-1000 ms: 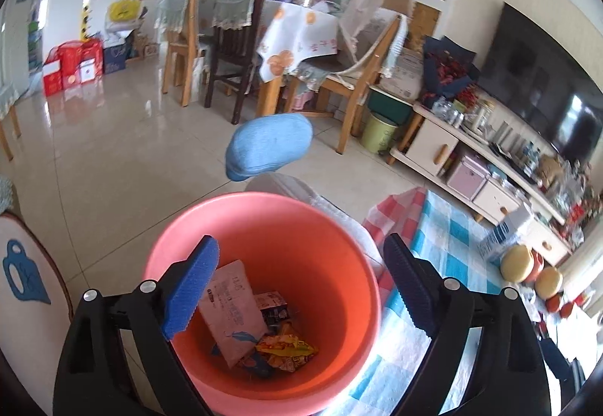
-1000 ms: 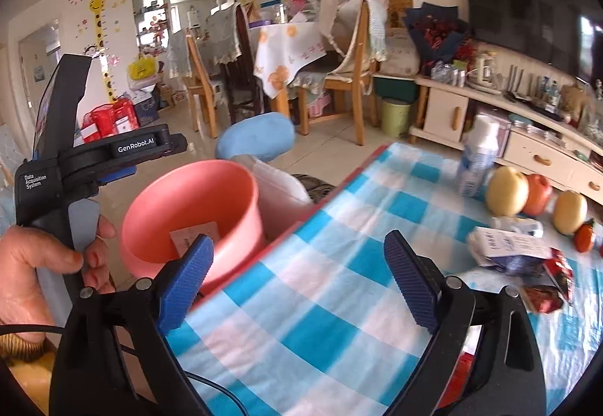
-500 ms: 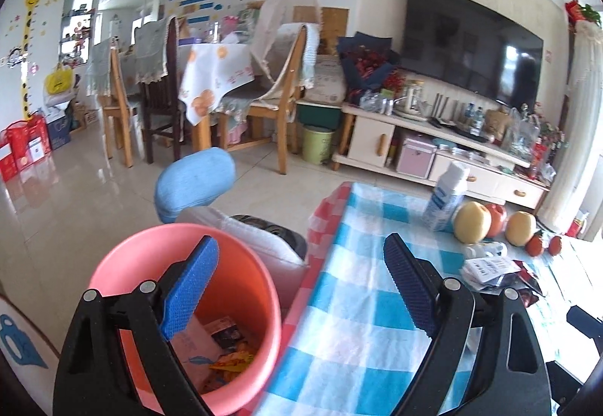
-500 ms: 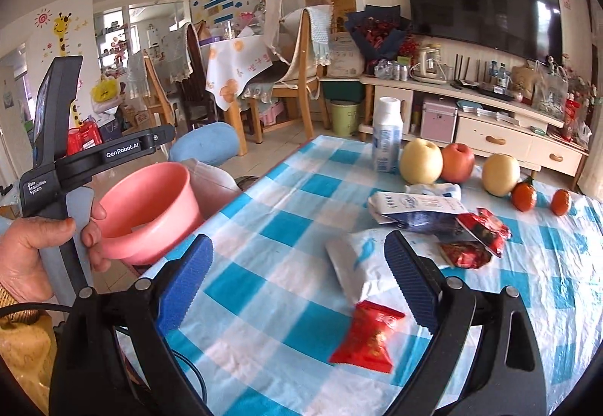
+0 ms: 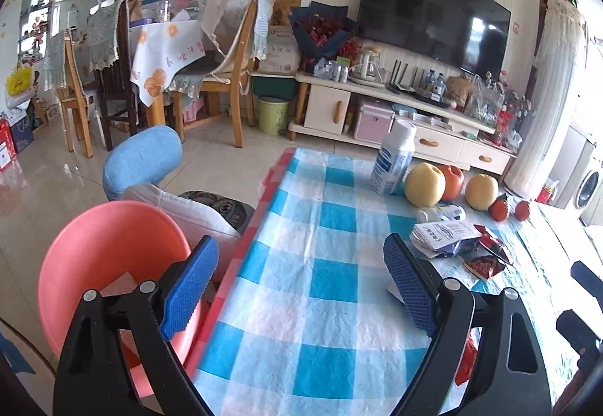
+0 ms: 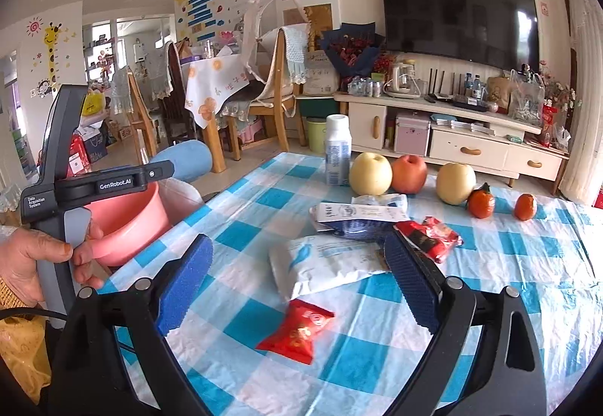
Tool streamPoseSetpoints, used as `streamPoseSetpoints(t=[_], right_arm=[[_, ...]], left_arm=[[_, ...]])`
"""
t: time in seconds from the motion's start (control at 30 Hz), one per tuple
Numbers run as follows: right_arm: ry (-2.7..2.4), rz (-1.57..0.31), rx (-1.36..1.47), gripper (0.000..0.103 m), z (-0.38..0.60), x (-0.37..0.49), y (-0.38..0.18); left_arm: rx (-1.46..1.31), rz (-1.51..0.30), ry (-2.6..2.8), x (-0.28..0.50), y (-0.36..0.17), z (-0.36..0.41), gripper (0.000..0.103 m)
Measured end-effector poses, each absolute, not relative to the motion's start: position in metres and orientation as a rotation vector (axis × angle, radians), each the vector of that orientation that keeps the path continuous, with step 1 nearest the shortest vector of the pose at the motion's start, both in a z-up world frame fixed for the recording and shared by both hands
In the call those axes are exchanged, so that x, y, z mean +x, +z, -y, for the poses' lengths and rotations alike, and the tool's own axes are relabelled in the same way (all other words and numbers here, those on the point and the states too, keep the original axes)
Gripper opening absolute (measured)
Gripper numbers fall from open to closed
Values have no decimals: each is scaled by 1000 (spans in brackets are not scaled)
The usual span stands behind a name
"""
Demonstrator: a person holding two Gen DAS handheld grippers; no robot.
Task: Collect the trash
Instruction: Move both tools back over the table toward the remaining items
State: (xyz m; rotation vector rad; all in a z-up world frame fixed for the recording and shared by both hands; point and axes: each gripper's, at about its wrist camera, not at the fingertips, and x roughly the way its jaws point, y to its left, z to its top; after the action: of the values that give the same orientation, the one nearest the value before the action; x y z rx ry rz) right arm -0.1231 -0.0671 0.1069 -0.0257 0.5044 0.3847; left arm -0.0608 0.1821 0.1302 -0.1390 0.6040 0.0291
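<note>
A pink bucket (image 5: 101, 246) stands off the table's left edge; it also shows in the right wrist view (image 6: 128, 220). My left gripper (image 5: 299, 288) is open and empty over the checked tablecloth (image 5: 320, 276). My right gripper (image 6: 297, 284) is open and empty above a small red wrapper (image 6: 297, 331) and a white packet (image 6: 324, 263). Behind lie a blue-and-white wrapper (image 6: 358, 218) and a red wrapper (image 6: 429, 233). The blue-and-white wrapper (image 5: 443, 237) and the red wrapper (image 5: 486, 257) also show in the left wrist view.
A white bottle (image 6: 337, 154), apples (image 6: 371, 173) and two small oranges (image 6: 480, 203) stand at the table's far side. A blue chair back (image 5: 143, 159) and white cloth (image 5: 188, 205) are beside the bucket. The hand-held left gripper body (image 6: 60, 167) is at left.
Both grippers have swung right, from the bucket toward the table. The wrappers and fruit have come into view. Both stay open.
</note>
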Motion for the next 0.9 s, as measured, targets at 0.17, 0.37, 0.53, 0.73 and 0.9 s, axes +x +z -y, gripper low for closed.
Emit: streamPoseSetpoints(t=[0.17,0.37,0.53,0.73,0.9], right_arm=[[351,-501,-13,93,92,-120,107],[309,-512,10,93,120,-113,106],[279,-526,29,93,140,-106,104],[249,-552,43,93,159,-95,100],[235,-623,61,93,174,-78,89]], left_arm=[[-140,-633,-14,-56,128,-169,89],[-66,-657,-76,-51,122,-140,89],[-52,-683,-139,-47,116,-120,89],[11,-726,-242,-39,106,-88,89],[142,-776,-330,-28,90,-54,89]])
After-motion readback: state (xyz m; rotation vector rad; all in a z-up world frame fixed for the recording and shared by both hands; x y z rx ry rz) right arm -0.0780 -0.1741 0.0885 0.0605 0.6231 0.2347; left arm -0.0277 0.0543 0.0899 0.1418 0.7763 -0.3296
